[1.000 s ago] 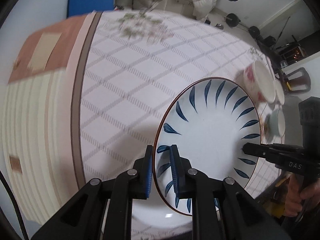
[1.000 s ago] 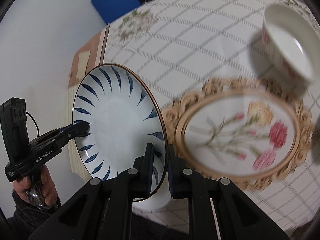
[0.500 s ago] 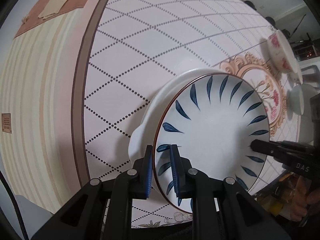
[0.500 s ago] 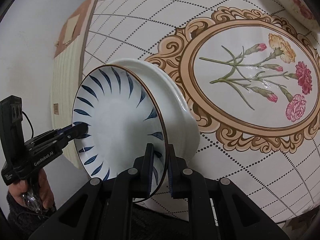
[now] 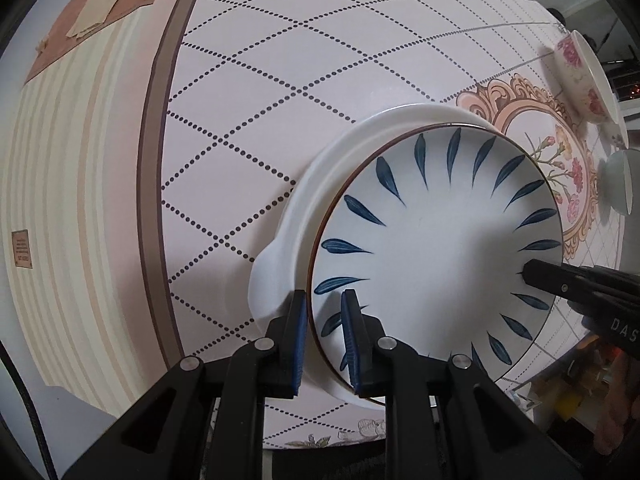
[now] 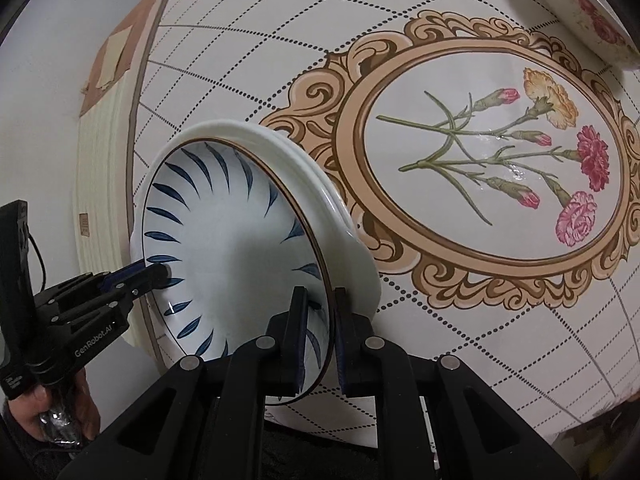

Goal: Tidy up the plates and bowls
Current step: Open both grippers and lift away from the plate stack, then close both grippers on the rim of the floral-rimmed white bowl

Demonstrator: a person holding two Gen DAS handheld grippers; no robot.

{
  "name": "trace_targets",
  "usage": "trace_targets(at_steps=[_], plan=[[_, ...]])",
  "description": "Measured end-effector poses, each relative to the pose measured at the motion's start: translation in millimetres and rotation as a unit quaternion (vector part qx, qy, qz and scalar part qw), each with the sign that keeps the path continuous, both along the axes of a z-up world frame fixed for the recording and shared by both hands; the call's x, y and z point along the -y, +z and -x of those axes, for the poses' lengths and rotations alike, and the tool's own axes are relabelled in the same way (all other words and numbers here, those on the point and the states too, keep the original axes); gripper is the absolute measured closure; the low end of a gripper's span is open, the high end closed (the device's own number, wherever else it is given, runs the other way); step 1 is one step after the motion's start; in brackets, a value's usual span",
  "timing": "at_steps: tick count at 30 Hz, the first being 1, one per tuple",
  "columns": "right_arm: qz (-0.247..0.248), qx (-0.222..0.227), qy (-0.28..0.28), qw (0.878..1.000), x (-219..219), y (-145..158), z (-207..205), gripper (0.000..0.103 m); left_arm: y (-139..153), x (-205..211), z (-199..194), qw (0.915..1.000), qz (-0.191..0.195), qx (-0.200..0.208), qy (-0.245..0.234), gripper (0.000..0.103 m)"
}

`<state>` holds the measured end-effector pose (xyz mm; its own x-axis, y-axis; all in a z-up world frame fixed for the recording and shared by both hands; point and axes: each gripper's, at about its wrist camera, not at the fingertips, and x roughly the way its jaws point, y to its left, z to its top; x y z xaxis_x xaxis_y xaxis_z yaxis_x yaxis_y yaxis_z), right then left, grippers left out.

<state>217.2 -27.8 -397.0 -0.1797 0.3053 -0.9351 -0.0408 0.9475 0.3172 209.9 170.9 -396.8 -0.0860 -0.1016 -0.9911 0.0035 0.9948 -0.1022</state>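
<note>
A white plate with blue leaf strokes (image 5: 432,248) (image 6: 232,248) rests in or just over a larger white dish with handles (image 5: 304,216) (image 6: 340,216) near the table's edge; whether they touch is hidden. My left gripper (image 5: 323,296) is shut on the plate's near rim, one pad inside and one outside. My right gripper (image 6: 322,292) is shut on the opposite rim in the same way. Each gripper shows in the other's view: the right gripper (image 5: 528,272) at the plate's right side, the left gripper (image 6: 156,272) at its left.
A bowl with pink flowers (image 5: 584,76) (image 6: 592,20) stands beyond a printed flower medallion (image 6: 492,160) on the tablecloth. A small pale bowl (image 5: 620,184) sits at the right. The table's edge (image 5: 154,200) runs close to the white dish. A hand (image 6: 48,416) holds the left gripper.
Both grippers have come down with the plate between them, from above bare cloth to over the white dish. In the last half second they have barely moved.
</note>
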Motion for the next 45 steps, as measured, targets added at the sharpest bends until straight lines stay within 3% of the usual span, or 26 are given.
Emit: trace_targets(at_steps=[9, 10, 12, 16, 18, 19, 20, 21, 22, 23, 29, 35, 40, 45], plan=[[0.019, -0.03, 0.007, 0.999, -11.6, 4.0, -0.7, 0.081, 10.2, 1.0, -4.0, 0.9999, -0.004, -0.009, 0.009, 0.085], [0.026, -0.029, 0.009, 0.999, -10.1, 6.2, -0.6, 0.077, 11.2, 1.0, -3.3, 0.9999, -0.002, -0.01, 0.01, 0.082], [0.033, -0.024, 0.01, 0.999, -5.1, 10.6, -0.4, 0.043, 13.5, -0.1, -2.6, 0.9999, 0.001, -0.009, 0.014, 0.078], [0.028, -0.021, 0.013, 0.999, -1.2, 15.0, 2.3, 0.037, 21.1, -8.3, 1.0, 0.9998, 0.003, -0.003, 0.017, 0.072], [0.024, -0.019, 0.008, 1.0, 5.5, 16.8, 5.4, 0.037, 26.5, -12.3, 4.2, 0.9999, 0.005, 0.006, 0.015, 0.064], [0.022, -0.018, 0.003, 1.0, 9.7, 17.5, 7.6, 0.035, 31.4, -12.1, 5.1, 0.9998, 0.005, 0.014, 0.013, 0.054], [0.018, -0.017, -0.004, 1.0, 15.5, 19.1, 9.3, 0.027, 37.0, -12.9, 7.0, 0.9997, 0.004, 0.02, 0.01, 0.037], [0.012, -0.013, -0.013, 1.0, 19.8, 21.0, 11.8, 0.016, 43.3, -11.7, 7.8, 0.9995, 0.003, 0.031, 0.007, 0.029], [0.008, -0.009, -0.02, 1.0, 26.6, 24.3, 14.0, 0.012, 50.5, -10.1, 7.9, 0.999, 0.001, 0.045, 0.004, 0.017], [0.008, -0.003, -0.032, 0.999, 34.1, 29.1, 15.8, 0.008, 59.2, -6.8, 6.9, 0.9982, -0.002, 0.059, -0.002, 0.013], [0.007, 0.041, -0.104, 0.994, 95.3, 67.5, 3.8, 0.007, 103.9, 34.5, -29.5, 0.9923, 0.019, 0.117, -0.038, 0.009], [0.025, 0.086, -0.184, 0.979, 189.6, 110.0, -53.2, 0.007, 132.8, 108.9, -105.9, 0.9878, 0.034, 0.14, -0.057, 0.009], [0.053, 0.1, -0.2, 0.973, 251.7, 118.6, -123.5, 0.007, 123.6, 177.8, -175.6, 0.9891, 0.04, 0.125, -0.067, 0.009], [0.079, 0.087, -0.18, 0.977, 292.4, 92.4, -198.6, 0.009, 83.7, 237.3, -236.3, 0.9932, 0.079, 0.071, -0.048, 0.013]])
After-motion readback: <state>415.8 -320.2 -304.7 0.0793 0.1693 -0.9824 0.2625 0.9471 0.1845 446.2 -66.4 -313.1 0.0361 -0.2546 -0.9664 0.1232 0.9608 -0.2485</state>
